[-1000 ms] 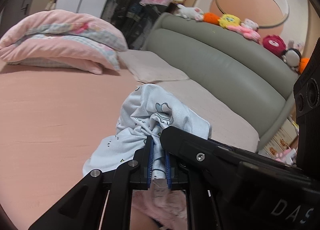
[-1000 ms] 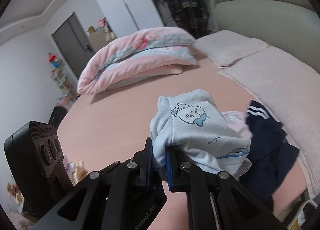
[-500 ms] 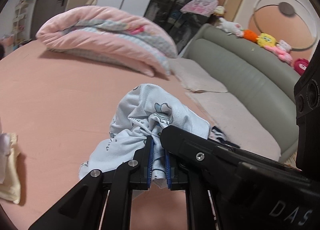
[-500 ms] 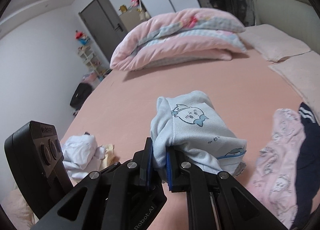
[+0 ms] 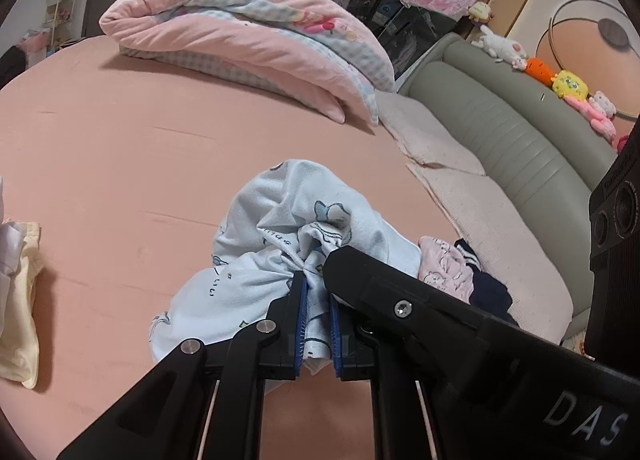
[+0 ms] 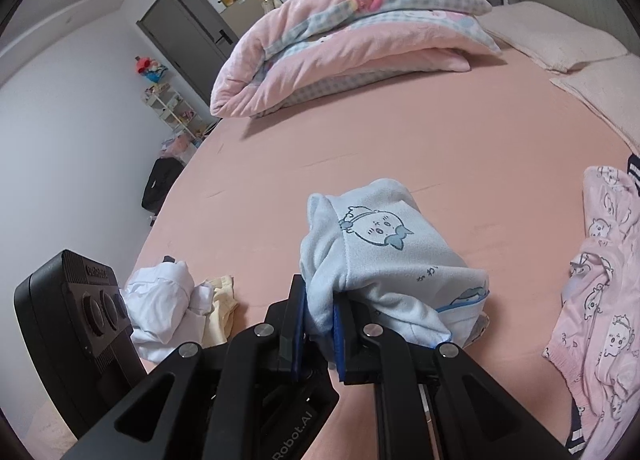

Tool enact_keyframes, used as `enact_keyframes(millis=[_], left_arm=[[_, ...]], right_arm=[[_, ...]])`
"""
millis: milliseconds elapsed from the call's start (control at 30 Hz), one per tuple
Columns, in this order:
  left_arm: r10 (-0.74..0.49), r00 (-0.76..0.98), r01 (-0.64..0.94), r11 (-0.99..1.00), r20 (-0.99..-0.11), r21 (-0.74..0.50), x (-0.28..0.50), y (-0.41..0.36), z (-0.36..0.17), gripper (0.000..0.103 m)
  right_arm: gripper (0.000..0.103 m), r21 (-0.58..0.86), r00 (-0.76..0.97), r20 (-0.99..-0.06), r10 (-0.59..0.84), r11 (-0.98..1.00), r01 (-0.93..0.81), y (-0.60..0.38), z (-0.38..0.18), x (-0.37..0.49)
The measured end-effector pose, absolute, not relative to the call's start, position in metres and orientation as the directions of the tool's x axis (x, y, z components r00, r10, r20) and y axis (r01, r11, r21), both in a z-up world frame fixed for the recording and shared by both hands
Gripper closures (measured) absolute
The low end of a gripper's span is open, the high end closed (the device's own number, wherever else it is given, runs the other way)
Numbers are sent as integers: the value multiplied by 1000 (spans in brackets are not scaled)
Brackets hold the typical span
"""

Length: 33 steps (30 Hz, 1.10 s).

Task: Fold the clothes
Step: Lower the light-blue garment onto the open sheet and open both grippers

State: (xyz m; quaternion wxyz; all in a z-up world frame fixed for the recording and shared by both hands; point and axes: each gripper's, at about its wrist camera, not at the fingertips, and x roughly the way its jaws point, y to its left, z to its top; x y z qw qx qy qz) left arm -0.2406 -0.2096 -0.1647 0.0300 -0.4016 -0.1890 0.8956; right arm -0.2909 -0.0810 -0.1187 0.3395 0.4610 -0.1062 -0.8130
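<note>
Pink bed sheet (image 5: 120,164) fills most of both views, folded pink quilt (image 5: 248,32) at the far side, grey-green padded headboard (image 5: 520,120) with plush toys (image 5: 568,88) along its top. Fisheye rim cuts off the room edges; shelf and door in the right wrist view too small to detail.

Light blue garment (image 5: 280,244) is bunched up, held just above the sheet by both grippers. Left gripper (image 5: 318,320) jaws clamped on a gathered fold of it; how much cloth sits inside is hidden by the blue pads (image 5: 301,324). Right gripper (image 6: 320,324) jaws also clamped on the garment's edge. Cloth shows cartoon animal prints in dark blue outline and small handwritten-style characters, not readable.

Pink printed garment (image 6: 600,280) and dark navy garment (image 5: 488,288) lie to the right, partly cut off. White garment (image 6: 160,304) and pale yellow garment (image 5: 16,300) lie crumpled left.

Writing: "DAS" on the left gripper body, "Robot.AI" on the right gripper body; camera block (image 6: 76,316) label blurred.
</note>
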Motion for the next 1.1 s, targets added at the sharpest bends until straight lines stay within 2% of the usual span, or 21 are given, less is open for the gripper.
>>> enact_keyframes(millis=[367, 400, 467, 500, 533, 567, 600, 667, 767, 900, 1100], left_arm=[[201, -564, 115, -942, -801, -317, -243, -198, -188, 93], [194, -549, 124, -943, -813, -309, -244, -197, -191, 93], [182, -519, 141, -946, -835, -293, -244, -196, -195, 91], [176, -503, 149, -947, -846, -285, -244, -195, -197, 86], [169, -487, 158, -948, -857, -277, -245, -195, -200, 82], [163, -471, 166, -949, -867, -269, -245, -194, -202, 68], [157, -455, 174, -950, -876, -260, -245, -193, -204, 46], [111, -461, 172, -962, -880, -211, -242, -189, -201, 22], [58, -496, 146, -978, -866, -149, -236, -184, -190, 21], [46, -501, 150, -979, -864, -138, -233, -184, -186, 20], [26, -484, 172, -977, -875, -125, -234, -190, -185, 20]], right_arm=[[91, 559, -250, -718, -650, -752, 348, -58, -163, -300], [88, 574, -249, -715, -654, -751, 325, -55, -169, -300], [71, 607, -249, -704, -665, -746, 276, -49, -179, -300], [58, 624, -248, -699, -671, -741, 247, -45, -185, -301], [51, 640, -247, -694, -677, -736, 219, -42, -190, -301], [42, 657, -241, -689, -684, -729, 191, -37, -196, -301], [37, 671, -236, -684, -690, -722, 167, -33, -200, -301], [31, 668, -241, -687, -685, -727, 160, -28, -198, -300], [30, 663, -249, -692, -677, -733, 150, -20, -194, -299], [29, 647, -264, -703, -660, -748, 146, -10, -188, -297], [27, 508, -339, -764, -549, -836, 207, 2, -166, -289]])
